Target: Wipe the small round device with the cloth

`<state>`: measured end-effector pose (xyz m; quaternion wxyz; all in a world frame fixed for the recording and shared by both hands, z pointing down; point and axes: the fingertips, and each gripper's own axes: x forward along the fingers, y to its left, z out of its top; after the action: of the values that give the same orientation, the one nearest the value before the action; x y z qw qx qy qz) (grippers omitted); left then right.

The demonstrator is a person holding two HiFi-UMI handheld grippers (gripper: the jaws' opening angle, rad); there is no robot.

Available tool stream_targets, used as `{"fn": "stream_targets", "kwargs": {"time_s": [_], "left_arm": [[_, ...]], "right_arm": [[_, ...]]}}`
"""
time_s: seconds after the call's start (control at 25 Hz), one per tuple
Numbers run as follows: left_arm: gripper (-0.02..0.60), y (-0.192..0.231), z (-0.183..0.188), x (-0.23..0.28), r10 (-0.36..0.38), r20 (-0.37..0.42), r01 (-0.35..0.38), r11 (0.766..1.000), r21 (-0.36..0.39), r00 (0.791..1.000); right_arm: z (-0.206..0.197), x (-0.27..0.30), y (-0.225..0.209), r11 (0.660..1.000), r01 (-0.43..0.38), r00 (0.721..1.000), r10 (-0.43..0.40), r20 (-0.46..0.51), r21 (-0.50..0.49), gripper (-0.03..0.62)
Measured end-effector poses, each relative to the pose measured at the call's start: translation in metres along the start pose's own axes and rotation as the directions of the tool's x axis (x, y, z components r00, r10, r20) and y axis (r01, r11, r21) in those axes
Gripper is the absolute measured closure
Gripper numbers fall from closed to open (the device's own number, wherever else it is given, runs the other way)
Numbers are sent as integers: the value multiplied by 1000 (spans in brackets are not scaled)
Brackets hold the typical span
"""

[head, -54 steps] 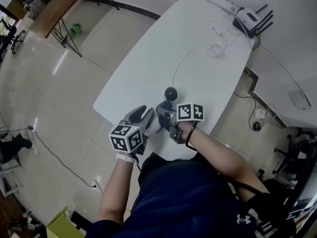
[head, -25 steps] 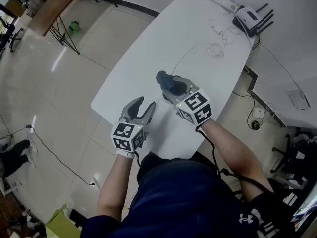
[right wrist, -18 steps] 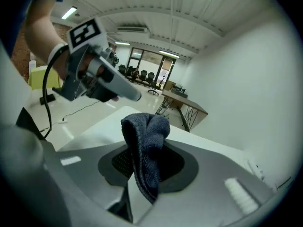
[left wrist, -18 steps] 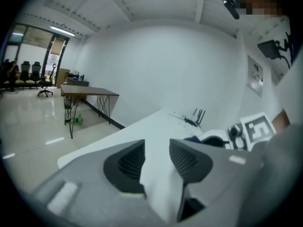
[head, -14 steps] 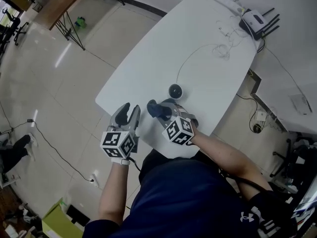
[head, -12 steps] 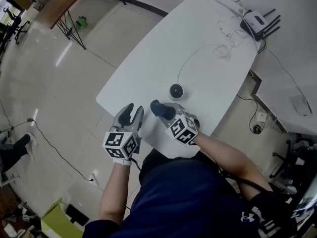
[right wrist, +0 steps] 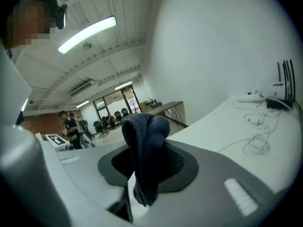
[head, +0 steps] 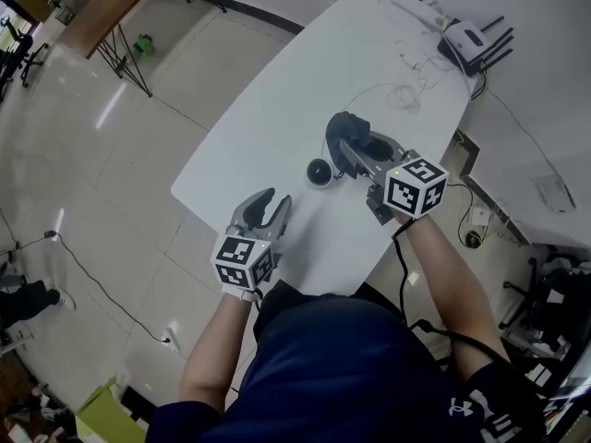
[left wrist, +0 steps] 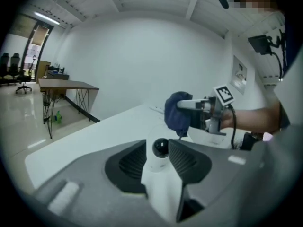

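Two R gripper (head: pixel 345 152) fingers pinch soft navy cloth (right wrist: pixel 144 145); L gripper (head: pixel 269 203) fingers just narrowed, apart, empty.

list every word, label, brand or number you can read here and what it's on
No words or numbers read clearly.
dark top: white brand logo, no letters.
left cube, right cube: black-and-white square codes, no letters.
router: any label too small to read.
wall panel: marks too blurred to read.
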<state>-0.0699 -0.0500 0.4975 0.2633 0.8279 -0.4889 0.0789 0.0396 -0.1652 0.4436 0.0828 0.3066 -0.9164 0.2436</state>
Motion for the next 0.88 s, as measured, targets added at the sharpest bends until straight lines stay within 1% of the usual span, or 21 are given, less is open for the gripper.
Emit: {"fn": "stream_targets", "kwargs": {"time_s": [0.08,0.12,0.2,0.28,0.36,0.48,0.52,0.6,0.68,0.72,0.76,0.8,0.84,0.88], "left_arm": [[437,-7,-4,15,-16,-36,18,998,55,999],[437,-10,-8,22,-17,-63,22,996,84,998],[437,-18,-14,33,-27,-109,40,992,119,994],[436,-26,-22,41,-45,-142,63,990,124,989],[436,-31,-31,46,-57,-169,77,990,116,984],[436,-37,-44,52,-64,-200,88,990,112,978],[436,-39,-47,53,-64,-208,88,990,111,976],[436,-41,-53,55,-61,-221,86,991,106,973],[436,-42,-56,56,-61,-231,86,991,99,971],[436,-42,-57,56,-63,-233,88,992,95,970],[433,-43,-58,56,-66,-235,90,992,91,970],[433,-43,-59,56,-68,-234,90,992,87,970],[433,-42,-59,55,-67,-231,88,993,83,971],[433,-39,-60,52,-64,-228,83,994,77,972]], "right_arm": [[-18,7,-25,1000,1,994,-4,-109,-29,494],[-32,11,-36,1000,-9,985,6,-172,-16,494],[-62,19,-52,998,-39,957,52,-286,52,494],[-82,28,-58,991,-75,923,111,-369,112,494],[-94,44,-57,985,-122,885,163,-436,122,494],[-103,76,-52,976,-190,822,218,-525,107,494],[-107,87,-50,971,-216,797,237,-556,104,494],[-117,105,-44,954,-277,734,288,-616,116,494],[-127,115,-34,928,-338,667,352,-657,155,494],[-130,118,-30,915,-363,640,384,-665,179,494],[-132,120,-26,900,-385,621,416,-665,203,494],[-130,121,-22,884,-408,608,449,-654,228,494],[-124,121,-15,866,-433,604,485,-632,250,494],[-112,120,-6,846,-461,609,520,-599,266,494]]}}
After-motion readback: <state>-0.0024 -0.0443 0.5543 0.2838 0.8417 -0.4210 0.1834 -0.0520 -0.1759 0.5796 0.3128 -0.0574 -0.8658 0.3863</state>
